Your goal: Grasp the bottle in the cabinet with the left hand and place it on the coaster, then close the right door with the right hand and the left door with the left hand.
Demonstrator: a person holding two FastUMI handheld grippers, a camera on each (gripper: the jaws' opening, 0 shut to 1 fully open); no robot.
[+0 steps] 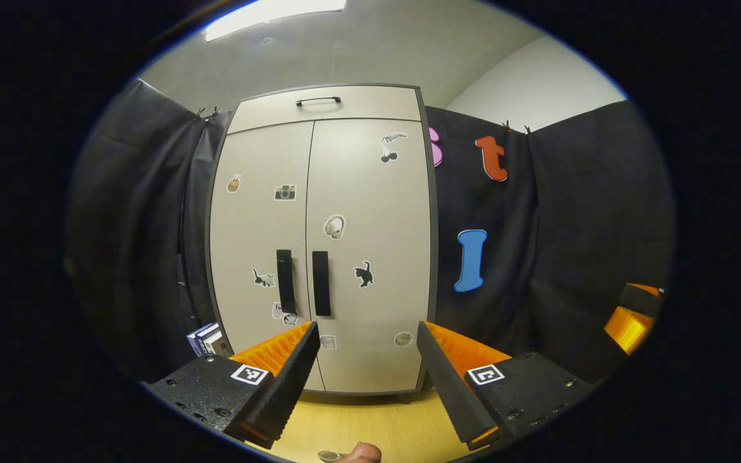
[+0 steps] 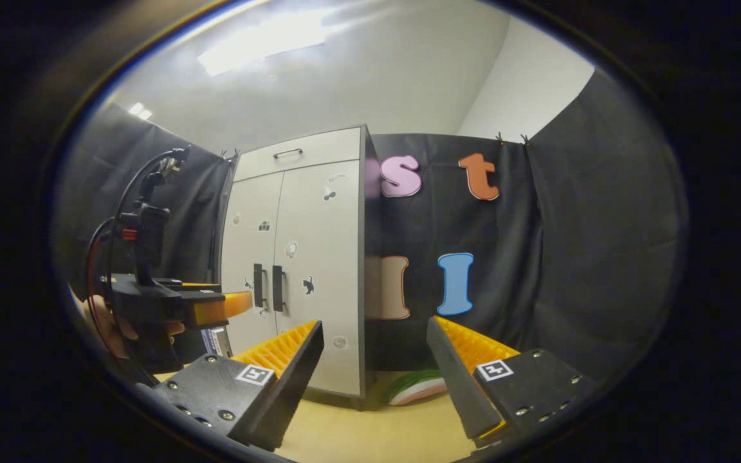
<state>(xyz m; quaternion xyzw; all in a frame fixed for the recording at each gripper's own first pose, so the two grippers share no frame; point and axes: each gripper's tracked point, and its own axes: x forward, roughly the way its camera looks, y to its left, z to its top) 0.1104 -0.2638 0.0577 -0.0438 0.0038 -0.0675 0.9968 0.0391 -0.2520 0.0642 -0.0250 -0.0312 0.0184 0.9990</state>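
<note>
The beige cabinet [image 1: 319,244] stands straight ahead on the wooden table, with both doors shut. Its left door [image 1: 261,225] and right door [image 1: 377,225] meet at two black vertical handles [image 1: 303,283] and carry small stickers. My left gripper [image 1: 366,328] is open and empty, level with the lower part of the doors and a short way off. My right gripper [image 2: 374,323] is also open and empty, off to the cabinet's [image 2: 300,270] right front. A small rounded brownish tip [image 1: 361,452] shows at the bottom edge, too cut off to identify.
Some boxes or books [image 1: 206,339] stand at the cabinet's left foot. A green, white and pink object [image 2: 417,387] lies on the table by its right side. In the right gripper view a hand holds the left gripper [image 2: 216,308] at the left. The right gripper [image 1: 634,321] appears far right.
</note>
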